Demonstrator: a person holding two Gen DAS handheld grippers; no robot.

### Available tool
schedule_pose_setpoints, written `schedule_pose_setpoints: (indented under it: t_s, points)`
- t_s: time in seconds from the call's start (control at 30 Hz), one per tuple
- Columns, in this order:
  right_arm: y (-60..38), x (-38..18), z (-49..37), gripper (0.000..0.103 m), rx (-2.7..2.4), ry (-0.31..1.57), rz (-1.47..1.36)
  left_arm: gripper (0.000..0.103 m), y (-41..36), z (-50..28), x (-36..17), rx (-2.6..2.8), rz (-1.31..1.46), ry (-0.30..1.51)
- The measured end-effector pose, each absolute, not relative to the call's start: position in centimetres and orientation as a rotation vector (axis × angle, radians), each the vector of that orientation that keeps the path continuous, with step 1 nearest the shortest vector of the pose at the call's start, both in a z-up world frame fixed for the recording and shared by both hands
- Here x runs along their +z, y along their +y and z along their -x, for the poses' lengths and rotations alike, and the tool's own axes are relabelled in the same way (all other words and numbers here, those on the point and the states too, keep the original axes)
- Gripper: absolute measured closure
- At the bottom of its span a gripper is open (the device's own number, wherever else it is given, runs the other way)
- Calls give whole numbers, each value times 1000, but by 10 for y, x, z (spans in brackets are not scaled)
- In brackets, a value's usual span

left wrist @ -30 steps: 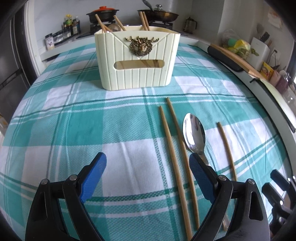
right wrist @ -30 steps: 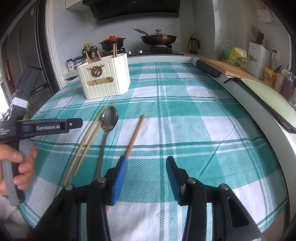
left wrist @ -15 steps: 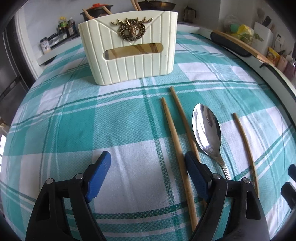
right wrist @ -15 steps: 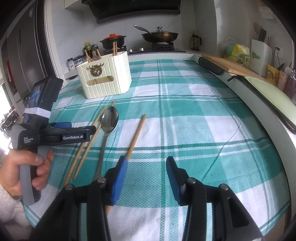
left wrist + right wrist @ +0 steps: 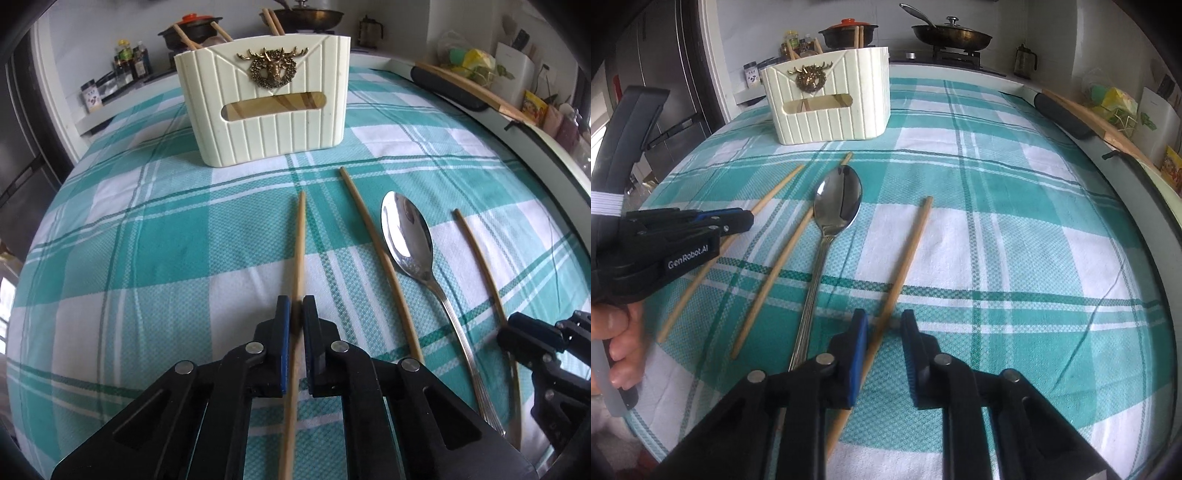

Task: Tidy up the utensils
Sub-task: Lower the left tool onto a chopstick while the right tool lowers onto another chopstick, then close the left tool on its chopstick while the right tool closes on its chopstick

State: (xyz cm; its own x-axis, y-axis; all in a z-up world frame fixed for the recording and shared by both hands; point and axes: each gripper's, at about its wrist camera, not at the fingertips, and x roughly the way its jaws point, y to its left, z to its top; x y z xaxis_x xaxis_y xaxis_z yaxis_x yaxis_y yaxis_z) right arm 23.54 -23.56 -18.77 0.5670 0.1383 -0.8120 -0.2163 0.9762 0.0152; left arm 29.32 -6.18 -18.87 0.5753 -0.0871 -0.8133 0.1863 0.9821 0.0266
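My left gripper [image 5: 296, 312] is shut on the leftmost wooden chopstick [image 5: 299, 243], low over the checked cloth; it shows from the side in the right wrist view [image 5: 738, 221]. A second chopstick [image 5: 373, 251], a steel spoon [image 5: 408, 236] and a third chopstick [image 5: 478, 258] lie to its right. My right gripper [image 5: 881, 319] is open, its jaws straddling the rightmost chopstick [image 5: 908, 254]. The spoon [image 5: 838, 203] lies left of it. A cream utensil holder [image 5: 264, 96] with a brass deer emblem stands behind, with chopsticks inside; it also shows in the right wrist view [image 5: 827, 99].
The table wears a teal and white checked cloth [image 5: 1015, 221]. A stove with a pan [image 5: 951, 35] and a pot stands behind the table. A cutting board [image 5: 1082, 114] and counter items line the right side. The table edge curves along the right.
My left gripper has closed on the leftmost chopstick, which now points straight ahead. My right gripper has moved forward and narrowed around the rightmost chopstick.
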Motion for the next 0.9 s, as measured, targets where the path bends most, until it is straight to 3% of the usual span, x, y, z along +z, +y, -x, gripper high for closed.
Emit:
schedule_pose_setpoints:
  t_s: [0.53, 0.6, 0.67, 0.73, 0.8, 0.9]
  points:
    - [-279, -184, -220, 94, 111, 1009, 98, 96, 23, -252, -188, -207, -90, 1018]
    - [-282, -182, -225, 94, 140, 1026, 65, 91, 27, -252, -187, -203, -75, 1016]
    - [-287, -177, -231, 89, 175, 1037, 13, 71, 30, -252, -184, -212, -63, 1014]
    - [-293, -169, -236, 80, 190, 1037, -11, 61, 34, -252, -178, -233, -40, 1003]
    - [-296, -162, -242, 74, 209, 1043, -15, 59, 40, -255, -173, -257, -16, 1005]
    - [-297, -156, -252, 74, 241, 1072, -13, 58, 46, -264, -168, -285, 3, 1019]
